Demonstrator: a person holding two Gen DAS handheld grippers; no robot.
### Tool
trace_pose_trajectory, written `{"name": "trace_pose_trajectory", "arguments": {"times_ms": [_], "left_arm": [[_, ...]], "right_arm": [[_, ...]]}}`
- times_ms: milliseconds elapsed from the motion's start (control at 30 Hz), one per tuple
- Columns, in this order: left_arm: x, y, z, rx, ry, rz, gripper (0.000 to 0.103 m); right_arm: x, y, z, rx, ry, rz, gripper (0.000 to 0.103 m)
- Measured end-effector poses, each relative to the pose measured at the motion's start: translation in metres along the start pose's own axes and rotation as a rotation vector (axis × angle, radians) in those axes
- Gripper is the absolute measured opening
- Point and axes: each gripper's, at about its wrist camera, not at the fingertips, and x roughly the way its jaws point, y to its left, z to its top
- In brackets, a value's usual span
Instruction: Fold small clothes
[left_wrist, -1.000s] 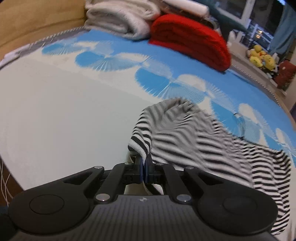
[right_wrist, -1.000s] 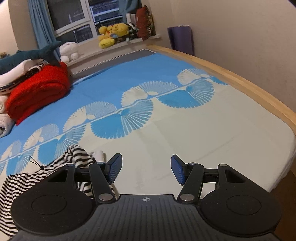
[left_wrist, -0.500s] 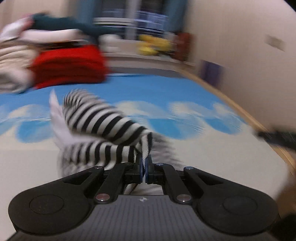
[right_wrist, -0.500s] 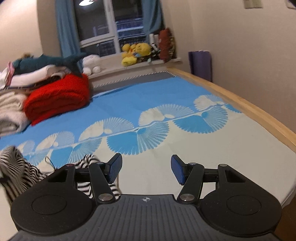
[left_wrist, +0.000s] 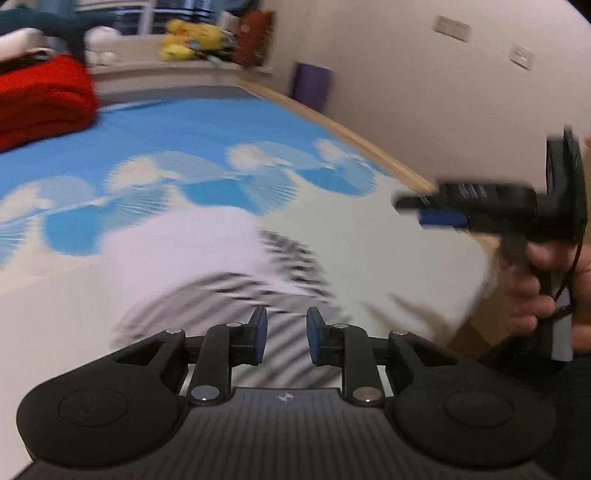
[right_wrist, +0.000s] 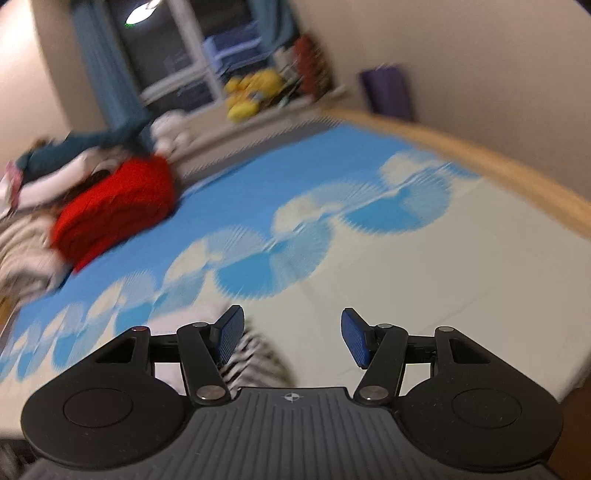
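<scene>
While the left gripper (left_wrist: 282, 334) is opening its jaws, the striped garment (left_wrist: 255, 280) lies blurred on the bed (left_wrist: 369, 258) just beyond them, not pinched. The right gripper (right_wrist: 291, 338) hangs nearby with jaws wide apart, holding nothing

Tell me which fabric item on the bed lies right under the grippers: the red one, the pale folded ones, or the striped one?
The black-and-white striped garment, lying just beyond the opening left gripper. The red knit and pale folded pile sit far back.

Both wrist views look low across the bed (left_wrist: 332, 236) toward the windowsill (right_wrist: 258, 122)
</scene>
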Motion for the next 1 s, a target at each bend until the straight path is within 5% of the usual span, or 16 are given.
{"name": "trace_pose_trajectory", "arguments": {"times_ms": [200,367,433,467,500,667,767,867,1000], "left_arm": [[-0.026,0.088,-0.02,-0.097,0.009,0.154,0.034],[-0.036,0.121,-0.034,-0.325,0.008,0.145,0.043],[-0.032,0.12,-0.03,-0.357,-0.017,0.107,0.068],[-0.028,0.118,-0.028,-0.355,-0.011,0.09,0.072],[-0.021,0.114,-0.029,-0.348,0.009,0.073,0.076],[0.018,0.096,-0.034,-0.333,0.174,-0.01,0.084],[0.037,0.091,-0.044,-0.327,0.275,0.005,0.084],[0.055,0.094,-0.057,-0.338,0.394,0.025,0.086],[0.053,0.097,-0.057,-0.331,0.443,0.024,0.086]], "right_arm": [[0.067,0.02,-0.017,0.047,0.296,0.13,0.061],[0.104,0.029,-0.038,0.038,0.496,0.119,0.061],[0.103,0.037,-0.042,-0.005,0.517,0.141,0.056],[0.1,0.039,-0.043,-0.019,0.513,0.16,0.033],[0.095,0.04,-0.042,-0.028,0.499,0.179,0.0],[0.05,0.004,-0.016,0.147,0.309,0.298,0.0],[0.05,-0.009,-0.023,0.125,0.366,0.183,0.0],[0.077,0.002,-0.05,-0.035,0.54,0.032,0.0],[0.088,0.02,-0.069,-0.168,0.58,-0.021,0.0]]}}
